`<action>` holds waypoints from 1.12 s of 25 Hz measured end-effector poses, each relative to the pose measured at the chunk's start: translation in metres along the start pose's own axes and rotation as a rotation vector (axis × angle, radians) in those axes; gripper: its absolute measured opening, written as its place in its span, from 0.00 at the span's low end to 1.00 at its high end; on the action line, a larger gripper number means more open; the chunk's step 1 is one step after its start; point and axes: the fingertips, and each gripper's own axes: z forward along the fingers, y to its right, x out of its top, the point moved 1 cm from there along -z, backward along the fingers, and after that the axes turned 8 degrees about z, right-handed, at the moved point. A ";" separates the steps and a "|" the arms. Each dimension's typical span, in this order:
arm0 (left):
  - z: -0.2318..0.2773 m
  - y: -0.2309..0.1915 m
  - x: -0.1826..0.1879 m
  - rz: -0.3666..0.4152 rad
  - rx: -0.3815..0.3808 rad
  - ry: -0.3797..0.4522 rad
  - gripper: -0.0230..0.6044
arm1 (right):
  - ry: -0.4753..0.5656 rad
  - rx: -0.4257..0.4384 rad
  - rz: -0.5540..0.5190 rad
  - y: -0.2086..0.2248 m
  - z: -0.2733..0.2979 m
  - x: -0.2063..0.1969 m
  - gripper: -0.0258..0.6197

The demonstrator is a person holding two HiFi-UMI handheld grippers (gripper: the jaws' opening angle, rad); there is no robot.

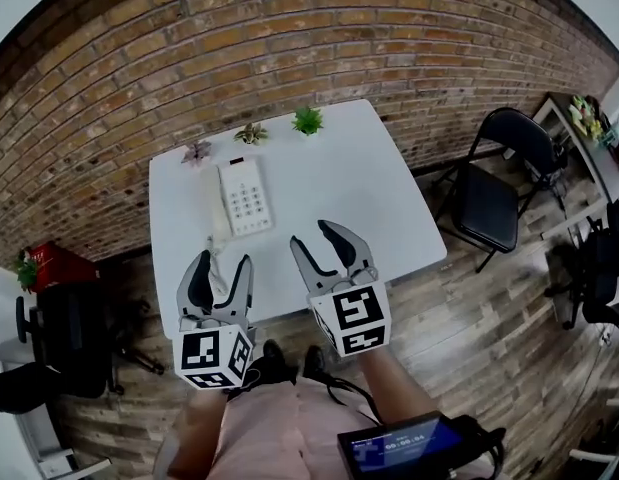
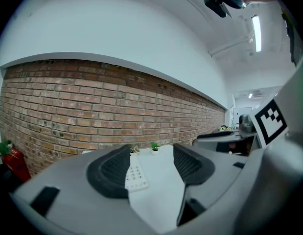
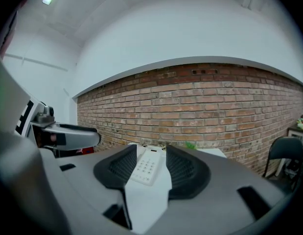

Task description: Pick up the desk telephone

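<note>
A white desk telephone (image 1: 243,195) with a keypad lies on the white table (image 1: 369,198), toward its far left, its handset along its left side. My left gripper (image 1: 222,262) hovers over the table's near left edge, open and empty, short of the phone. My right gripper (image 1: 312,236) is beside it over the near middle, also open with nothing between its pads. The phone (image 2: 135,176) shows between the left jaws, farther off on the table. In the right gripper view the phone (image 3: 148,164) shows likewise beyond the open jaws.
Three small potted plants (image 1: 251,133) stand along the table's far edge by the brick wall. A black folding chair (image 1: 494,188) stands right of the table. An office chair (image 1: 64,343) and a red box (image 1: 51,265) are at the left.
</note>
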 end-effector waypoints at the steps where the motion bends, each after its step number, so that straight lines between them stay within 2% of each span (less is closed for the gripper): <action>1: 0.001 -0.003 0.001 -0.002 0.005 0.002 0.49 | 0.001 0.005 -0.005 0.000 0.003 0.002 0.34; 11: 0.037 -0.052 -0.004 -0.061 0.062 -0.014 0.51 | -0.029 0.043 -0.047 0.001 0.064 0.014 0.34; 28: 0.145 -0.118 -0.066 -0.168 0.043 -0.181 0.58 | -0.220 0.058 -0.005 0.029 0.193 -0.032 0.35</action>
